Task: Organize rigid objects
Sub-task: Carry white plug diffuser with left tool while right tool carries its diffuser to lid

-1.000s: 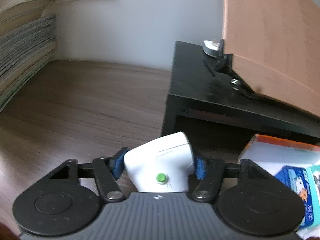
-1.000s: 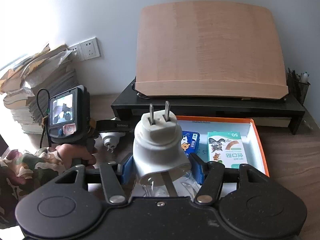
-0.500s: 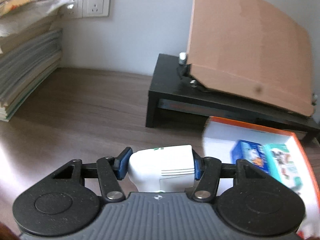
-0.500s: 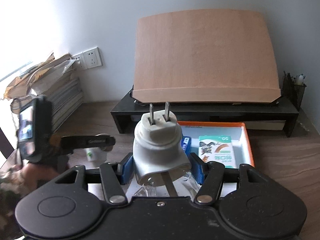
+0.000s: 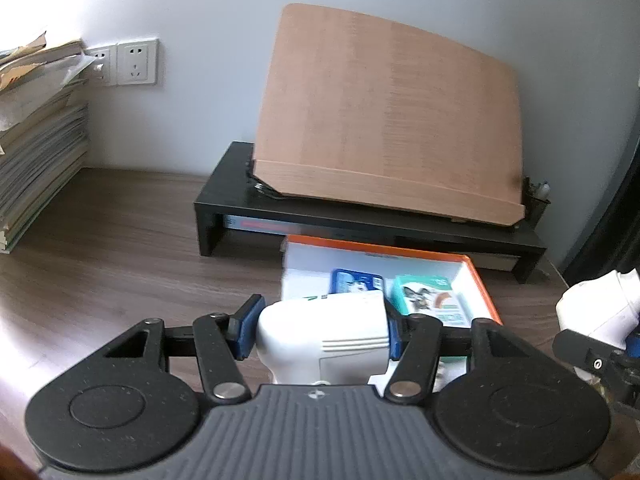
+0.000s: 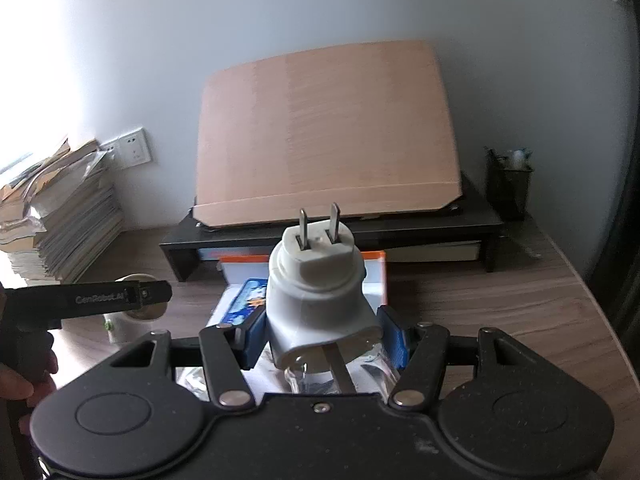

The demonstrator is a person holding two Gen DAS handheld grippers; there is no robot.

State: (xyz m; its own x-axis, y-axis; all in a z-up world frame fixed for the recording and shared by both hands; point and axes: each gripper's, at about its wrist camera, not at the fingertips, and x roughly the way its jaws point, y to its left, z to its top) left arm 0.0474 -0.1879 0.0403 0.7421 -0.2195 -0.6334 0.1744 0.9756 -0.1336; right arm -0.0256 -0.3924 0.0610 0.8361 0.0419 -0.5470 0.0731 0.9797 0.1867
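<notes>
White plastic is filling both sets of tongs. At lower centre of the left view, the left gripper point(image 5: 318, 330) is clamping a white adapter point(image 5: 324, 334), its jaws having just closed further; the orange-rimmed box point(image 5: 478, 276) is lying just beyond. In the right view, the right gripper point(image 6: 320, 338) is gripping a two-pin plug point(image 6: 318, 292). Both seem mid-carry; lowering into the box likely follows. The box floor is largely hidden.

Office: desk point(image 5: 120, 248), stacked papers point(image 5: 36, 152)
</notes>
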